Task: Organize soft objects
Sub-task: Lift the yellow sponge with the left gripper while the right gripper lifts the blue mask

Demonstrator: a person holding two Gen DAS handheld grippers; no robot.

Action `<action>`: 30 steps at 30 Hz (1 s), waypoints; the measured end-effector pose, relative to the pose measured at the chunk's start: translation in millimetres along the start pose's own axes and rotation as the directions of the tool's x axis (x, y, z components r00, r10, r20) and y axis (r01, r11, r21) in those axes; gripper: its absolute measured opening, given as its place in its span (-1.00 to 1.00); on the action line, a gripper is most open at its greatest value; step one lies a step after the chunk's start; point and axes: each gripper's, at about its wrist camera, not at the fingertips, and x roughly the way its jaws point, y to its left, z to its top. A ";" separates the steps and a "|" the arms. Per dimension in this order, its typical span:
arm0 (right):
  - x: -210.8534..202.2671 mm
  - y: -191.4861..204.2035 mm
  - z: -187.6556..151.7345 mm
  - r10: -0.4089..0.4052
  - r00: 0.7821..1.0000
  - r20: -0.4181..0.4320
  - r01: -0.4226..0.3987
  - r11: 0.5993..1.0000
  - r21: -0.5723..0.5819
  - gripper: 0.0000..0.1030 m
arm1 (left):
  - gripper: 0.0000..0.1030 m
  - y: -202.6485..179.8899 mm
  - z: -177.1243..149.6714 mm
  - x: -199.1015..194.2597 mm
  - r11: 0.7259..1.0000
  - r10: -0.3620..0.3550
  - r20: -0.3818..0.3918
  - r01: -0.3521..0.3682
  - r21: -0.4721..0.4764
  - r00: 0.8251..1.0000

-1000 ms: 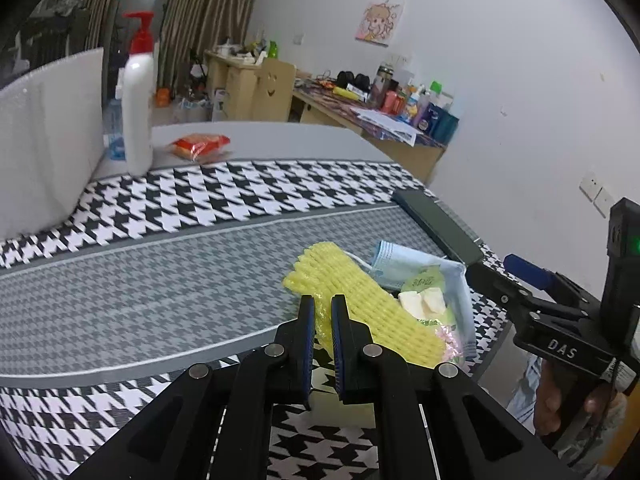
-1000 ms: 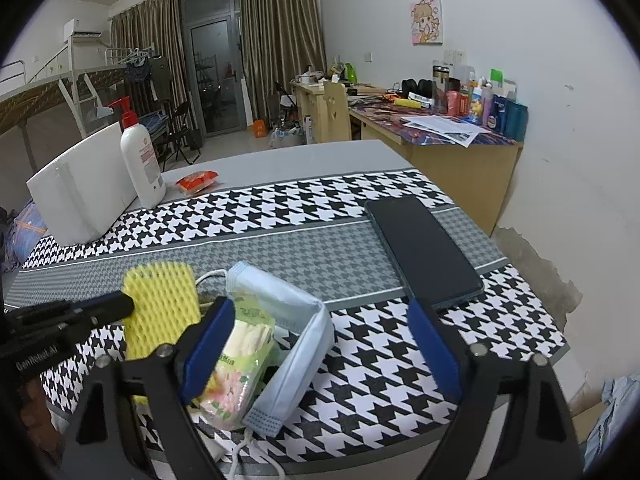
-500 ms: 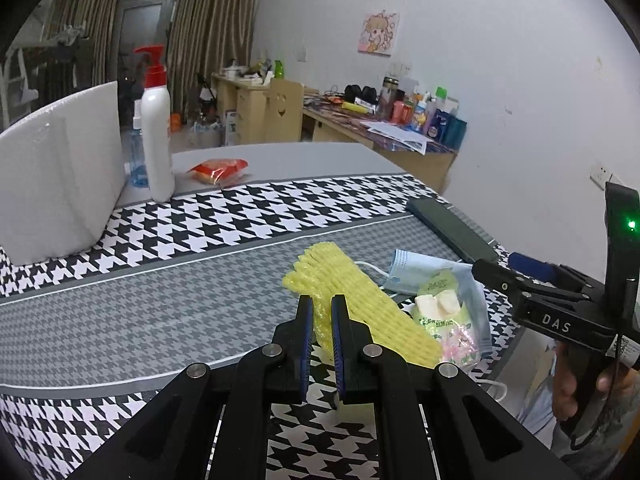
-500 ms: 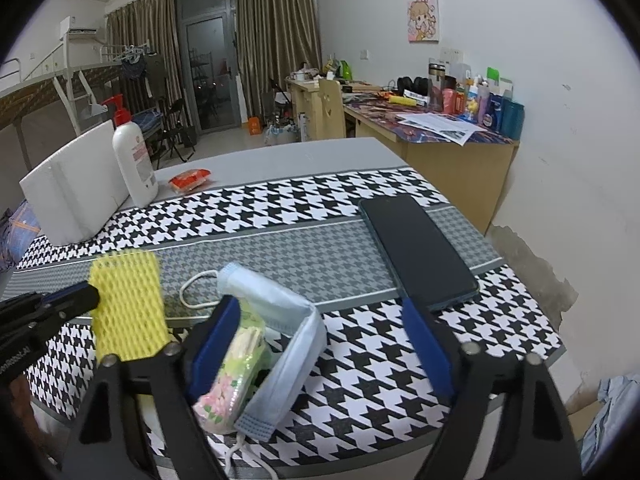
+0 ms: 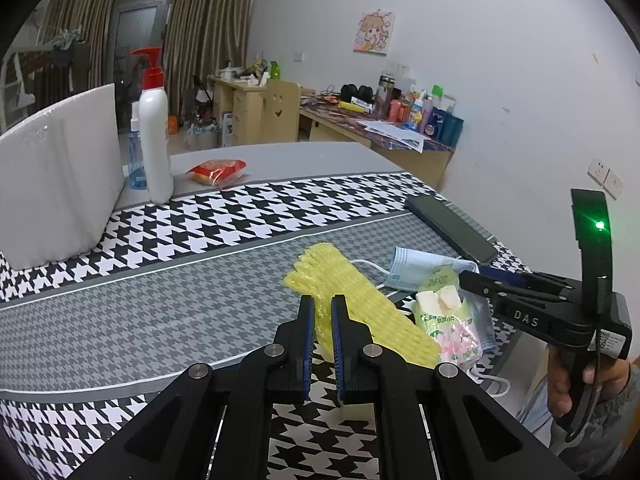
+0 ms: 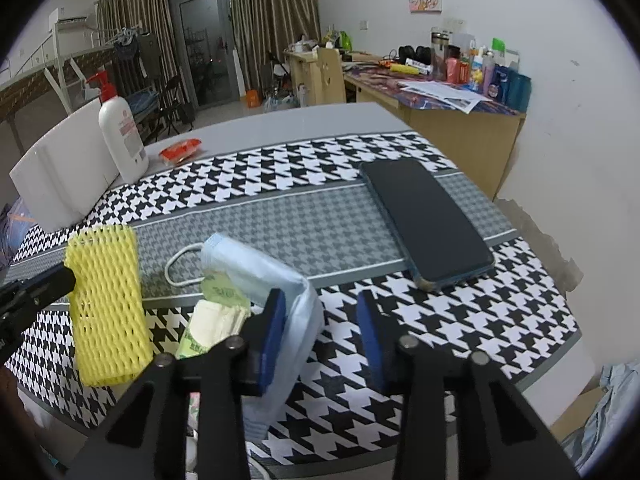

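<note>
I am pinching the yellow foam net (image 5: pixel 356 312) with the left gripper (image 5: pixel 321 322), jaws nearly together on it, while the right gripper (image 6: pixel 320 320), jaws just closing, is straddling the blue face mask (image 6: pixel 276 280), not yet pressing. The tissue pack (image 6: pixel 212 320) is lying between net and mask; beyond the mask, the phone (image 6: pixel 424 216). Sorting looks barely begun.

The right gripper (image 6: pixel 322 332) has just been closing; the blue mask's (image 6: pixel 276 280) edge sits between its fingers (image 6: pixel 272 332), maybe not squeezed yet.
</note>
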 end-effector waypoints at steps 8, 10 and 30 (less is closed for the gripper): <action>3.5 4.5 -0.4 0.033 0.999 -0.027 -0.033 0.999 0.009 -0.86 | -0.83 7.9 -0.5 -8.0 1.000 0.018 0.016 -0.018 0.001 1.000; -5.8 5.6 1.9 0.030 1.000 0.003 -0.031 0.999 0.022 -0.86 | -0.83 9.1 0.5 -12.7 1.000 0.018 0.026 -0.018 0.003 0.999; -83.7 30.3 26.5 0.066 0.967 0.244 -0.072 0.997 0.016 -0.86 | -0.83 17.3 15.5 -58.1 0.995 0.081 0.138 -0.087 0.039 0.987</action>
